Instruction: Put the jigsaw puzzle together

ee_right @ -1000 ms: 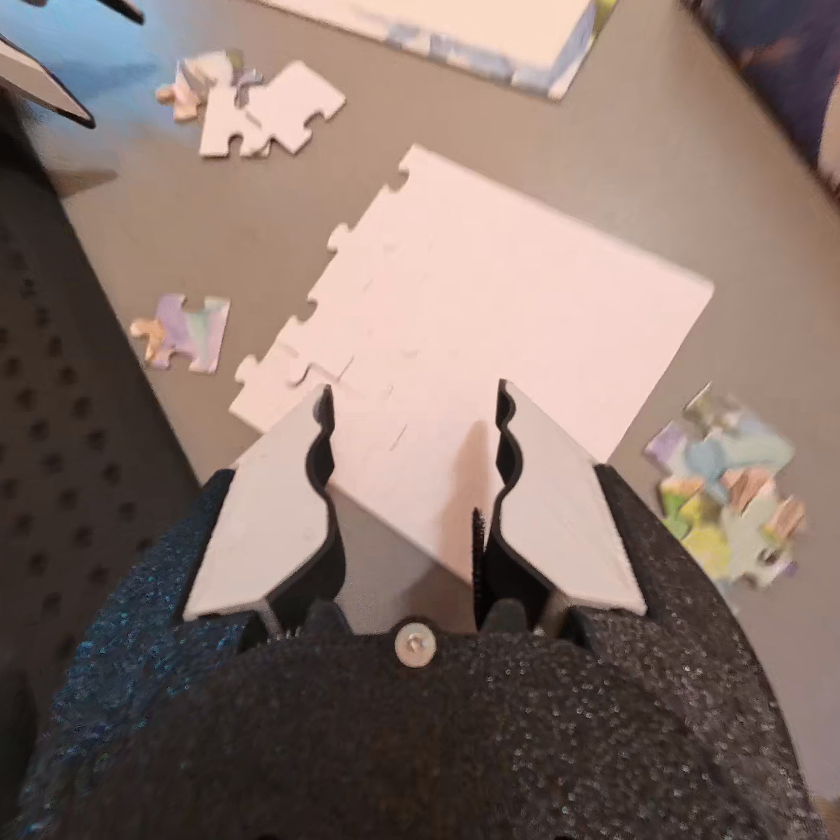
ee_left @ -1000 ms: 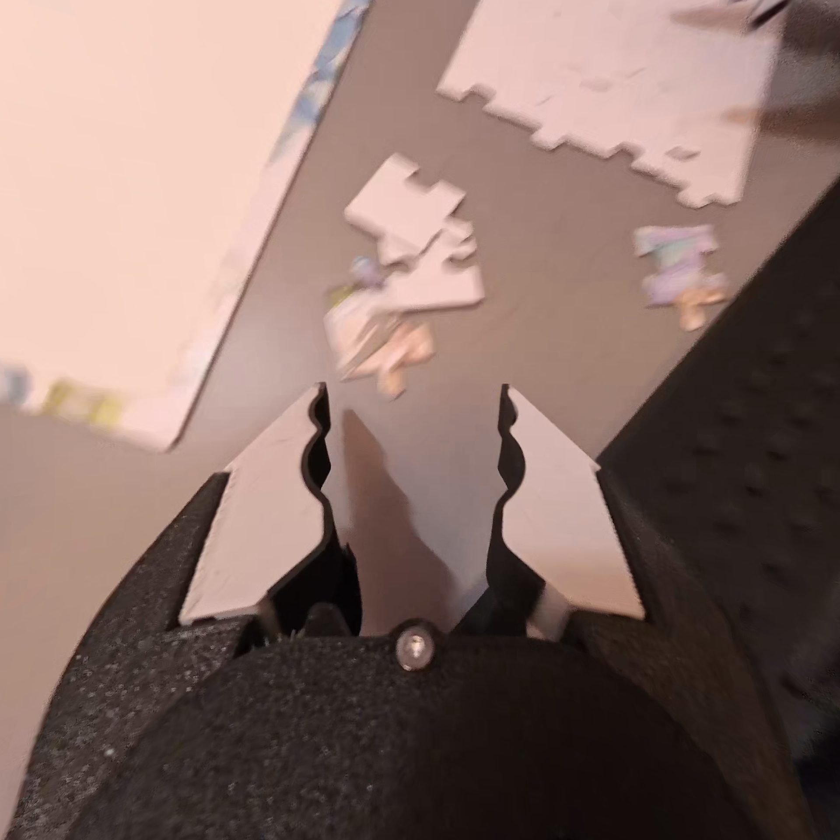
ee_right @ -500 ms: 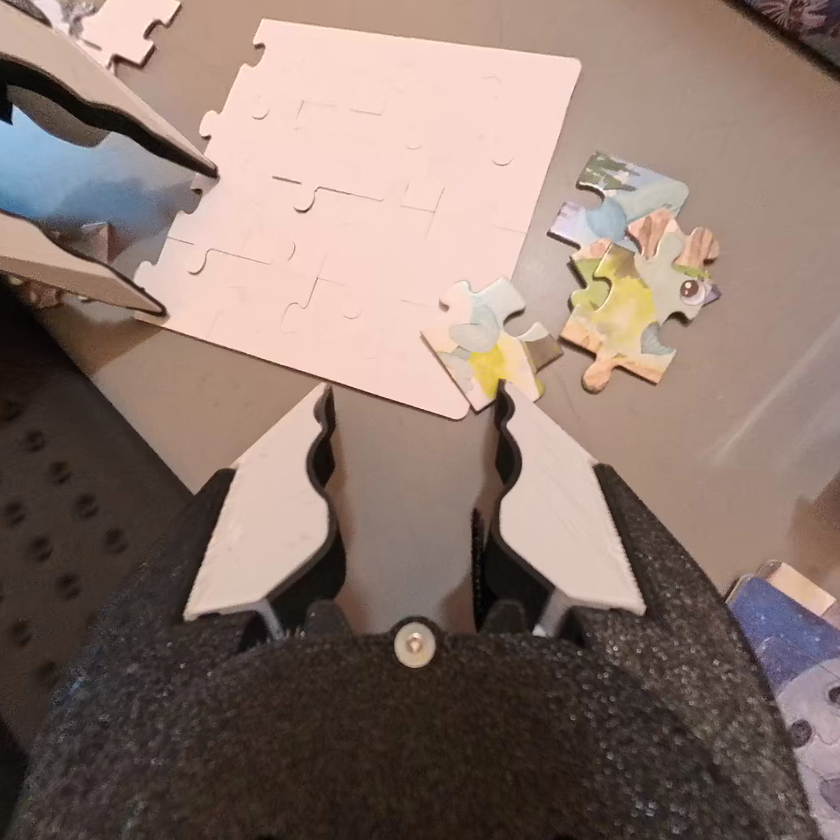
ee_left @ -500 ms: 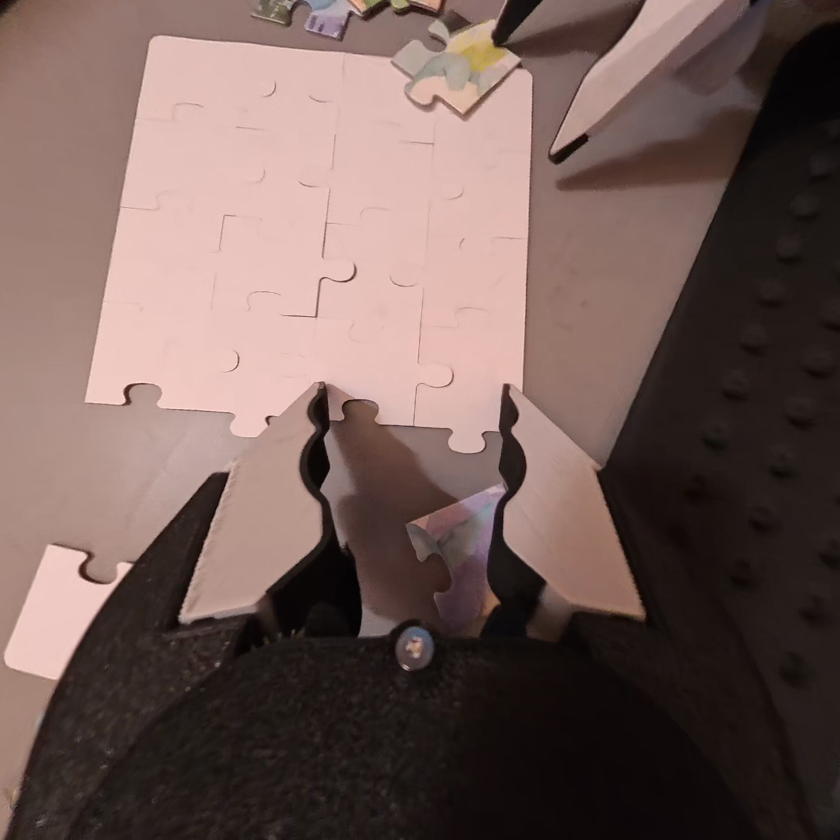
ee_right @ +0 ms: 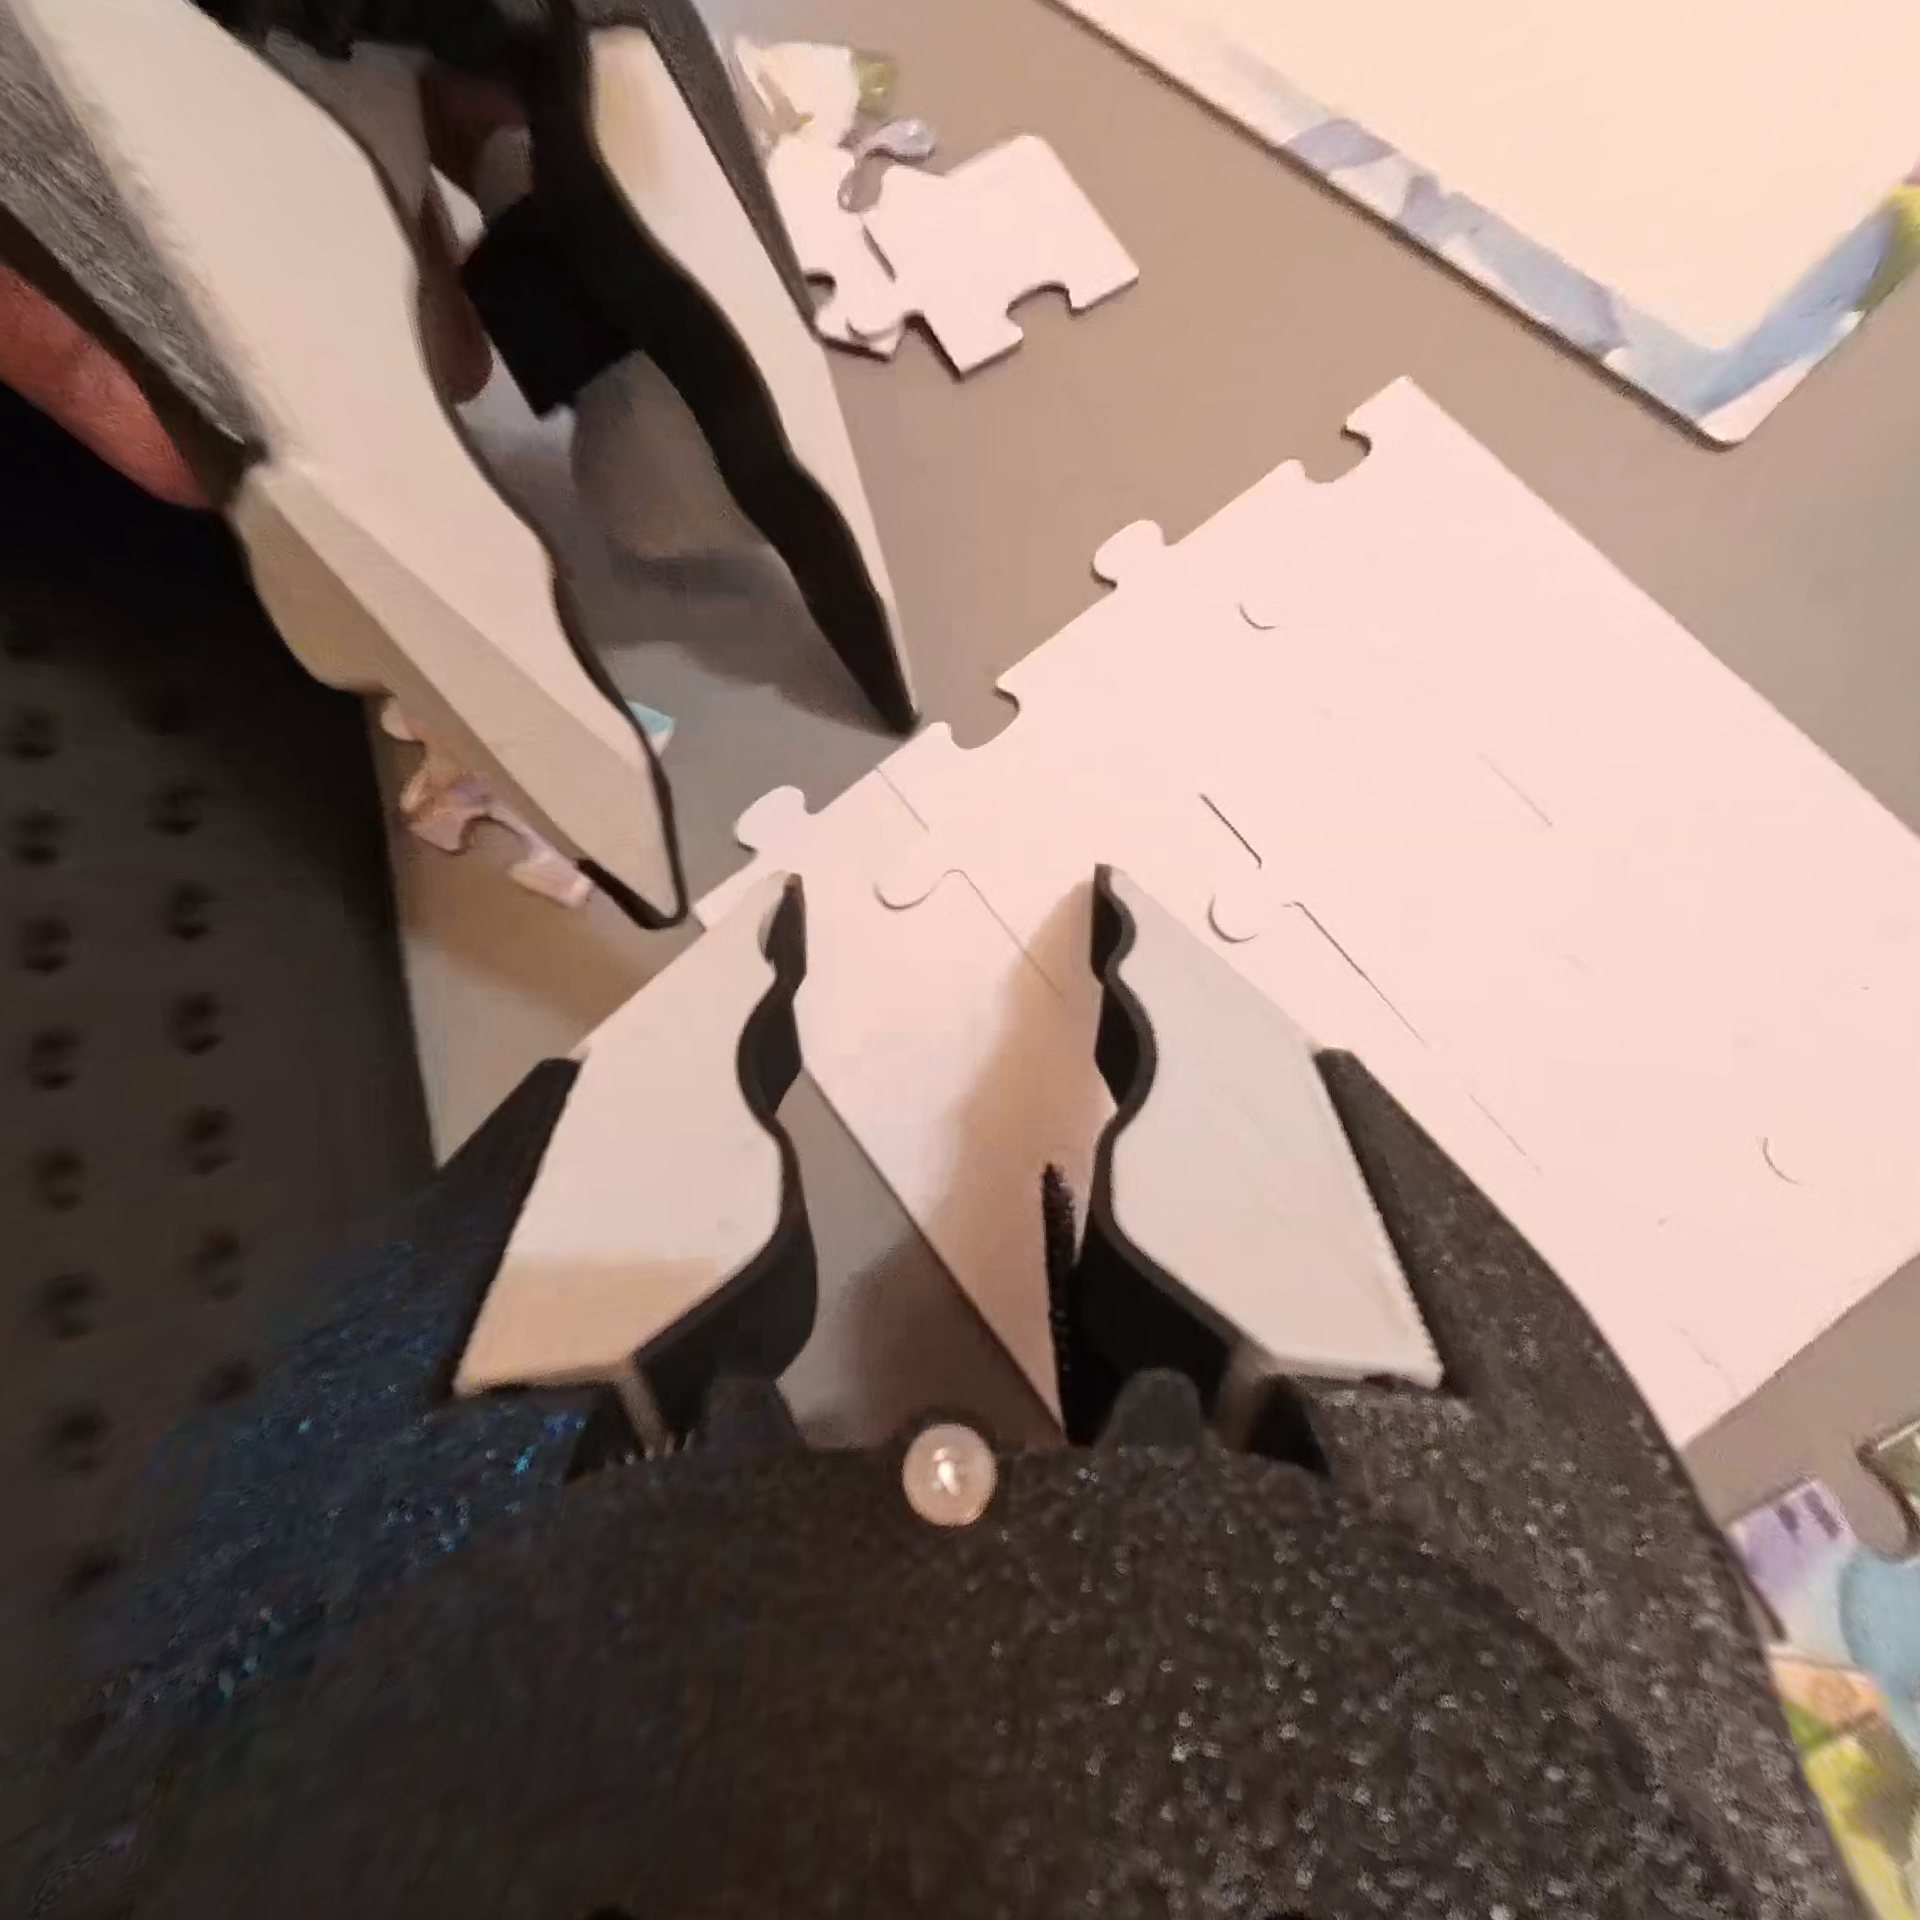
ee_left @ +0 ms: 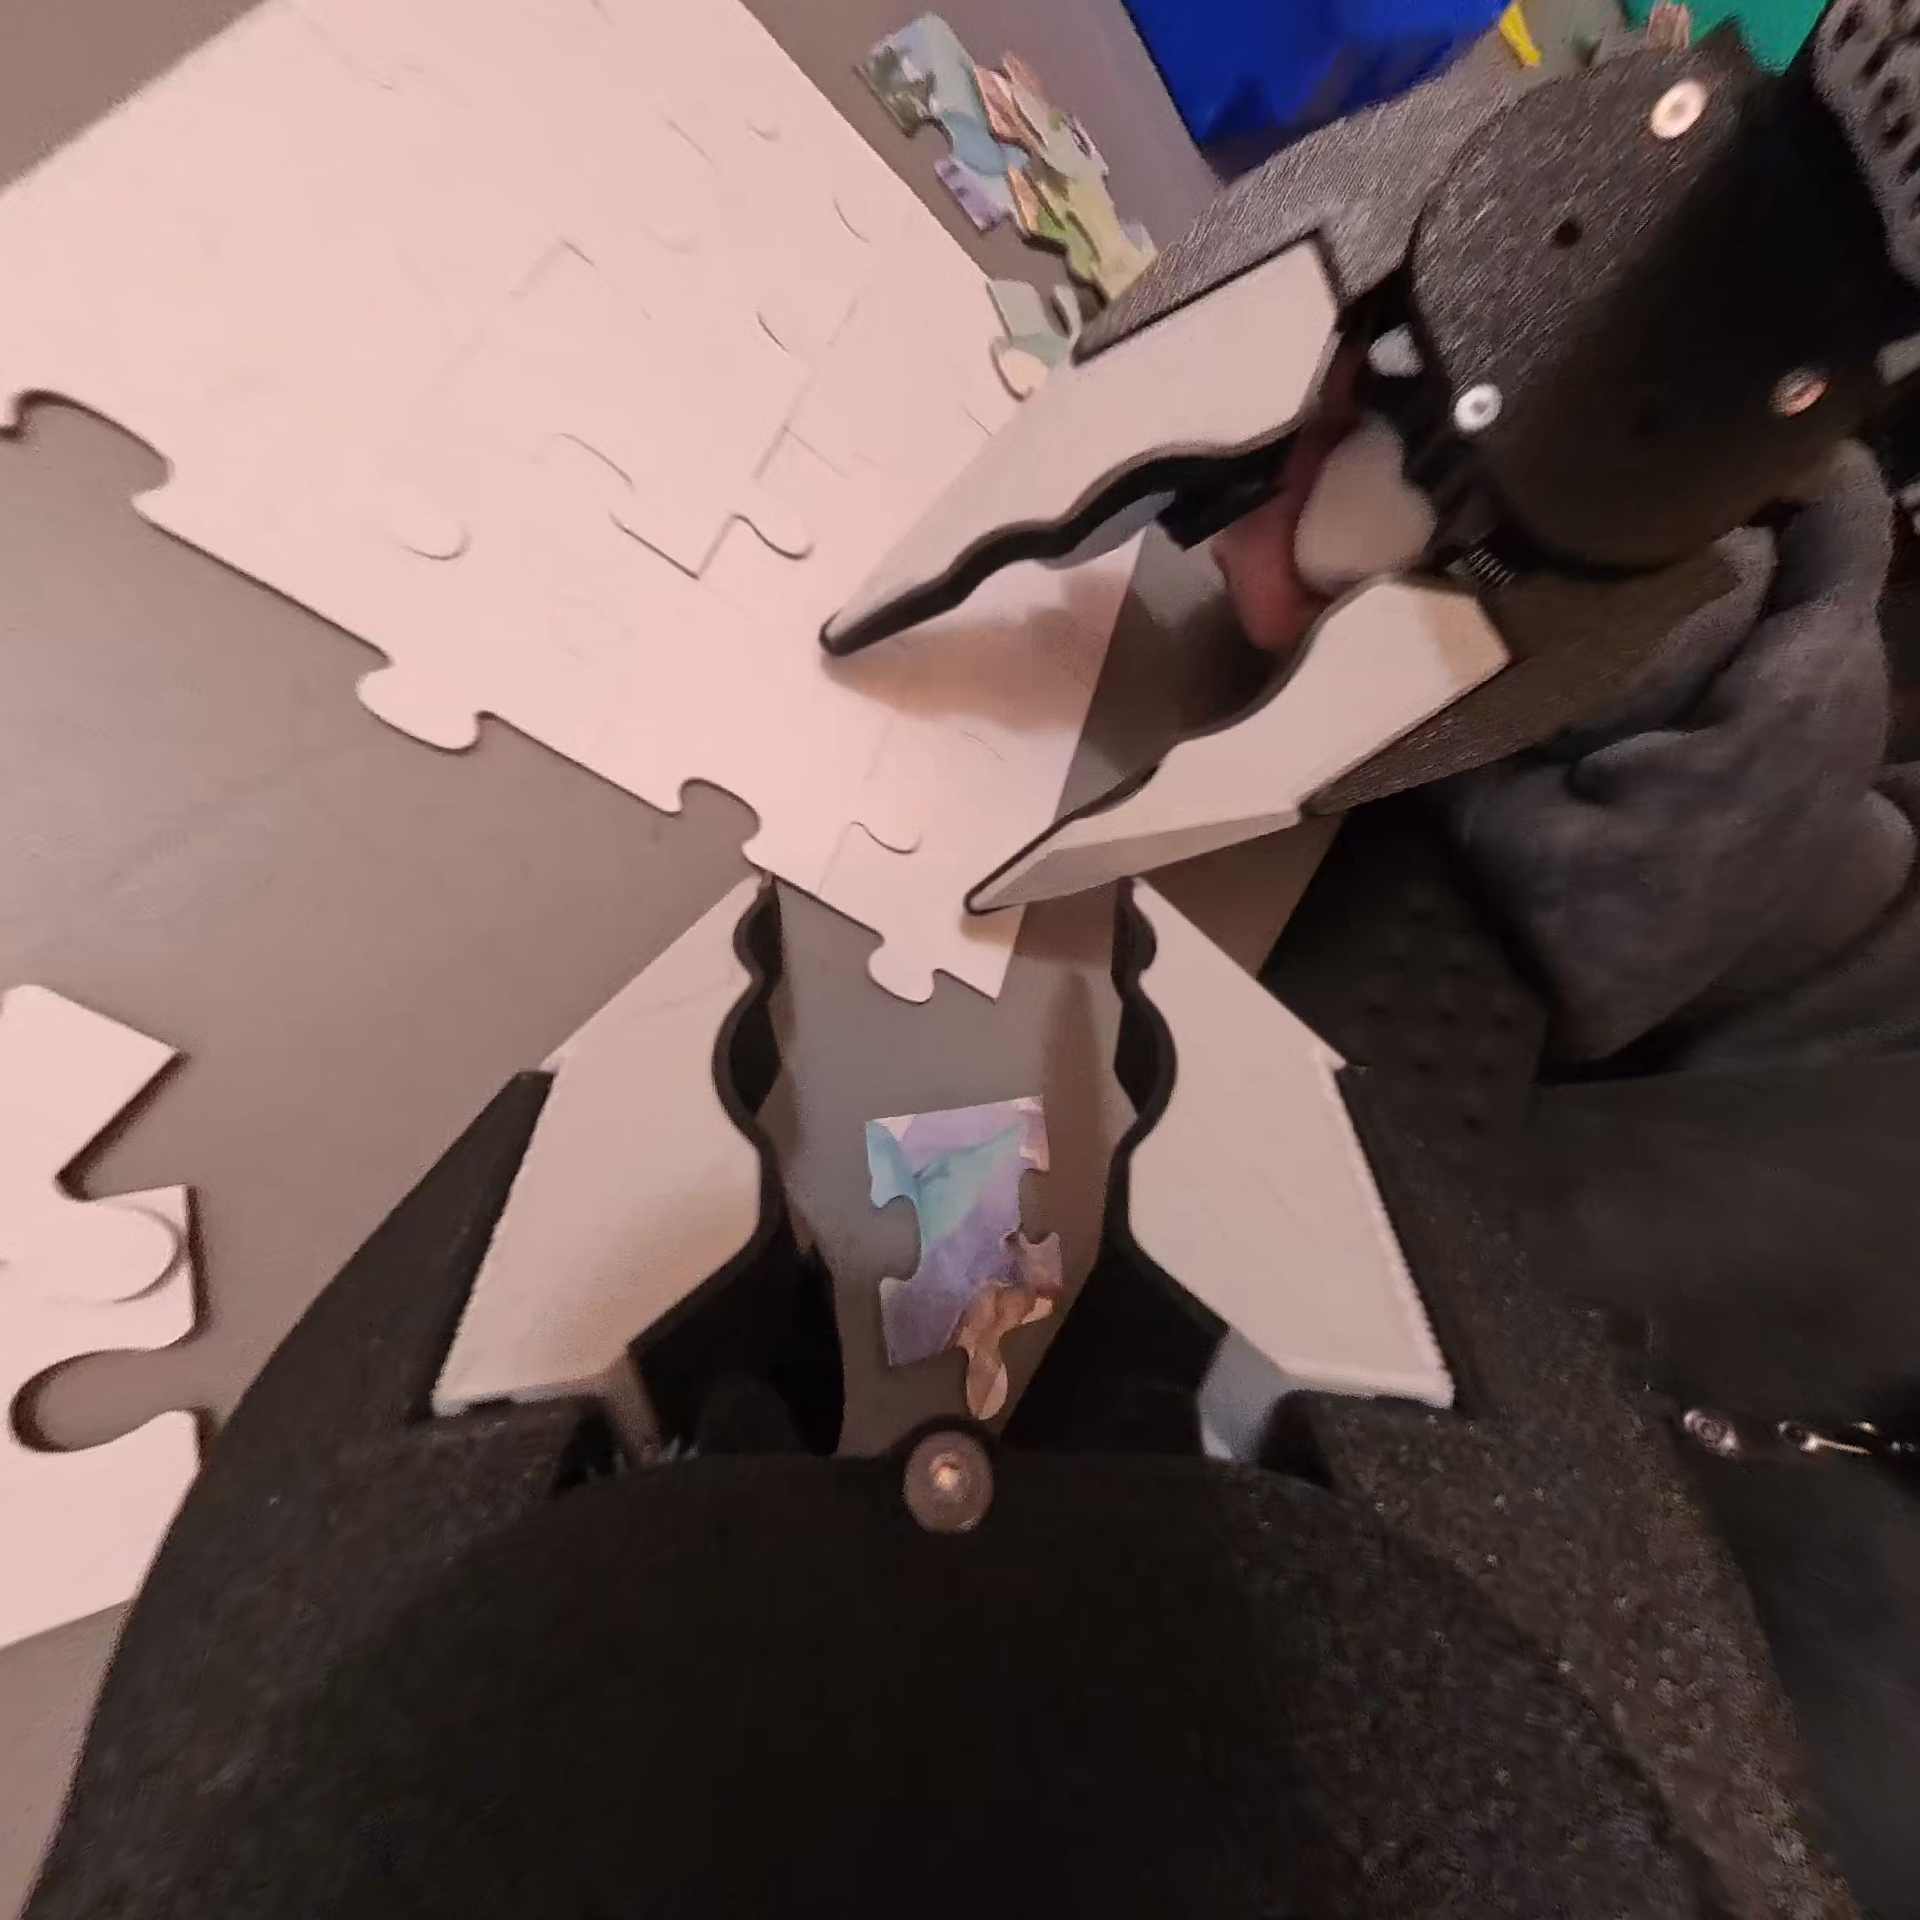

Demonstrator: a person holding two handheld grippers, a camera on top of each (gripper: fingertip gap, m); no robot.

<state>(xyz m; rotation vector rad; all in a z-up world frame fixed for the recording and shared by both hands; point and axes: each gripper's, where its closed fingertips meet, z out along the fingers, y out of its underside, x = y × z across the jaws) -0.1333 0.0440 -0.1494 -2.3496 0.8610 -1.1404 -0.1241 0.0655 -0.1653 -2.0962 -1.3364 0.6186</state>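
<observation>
A joined block of white, face-down puzzle pieces (ee_left: 499, 343) lies on the grey table and also shows in the right wrist view (ee_right: 1455, 831). My left gripper (ee_left: 945, 904) is open and empty, its tips at the block's near knobbed corner. A coloured piece (ee_left: 961, 1236) lies flat between its fingers. My right gripper (ee_right: 945, 883) is open and empty over the same corner. It enters the left wrist view (ee_left: 904, 769) from the right, one fingertip on the block. The left gripper (ee_right: 779, 816) shows at upper left in the right wrist view.
Loose white pieces (ee_left: 83, 1247) lie left of the block and show again in the right wrist view (ee_right: 966, 260). Coloured pieces (ee_left: 1008, 177) lie beyond it, and others (ee_right: 1849, 1662) lie at the right gripper's side. A large pale board (ee_right: 1558, 156) lies farther off. A black dotted mat (ee_right: 156, 935) borders the table. The grippers are tip to tip, or close to it.
The left gripper swung from the loose pieces to the block's corner, over the coloured piece. The right gripper moved from the coloured pieces at the block's far side back to that corner.
</observation>
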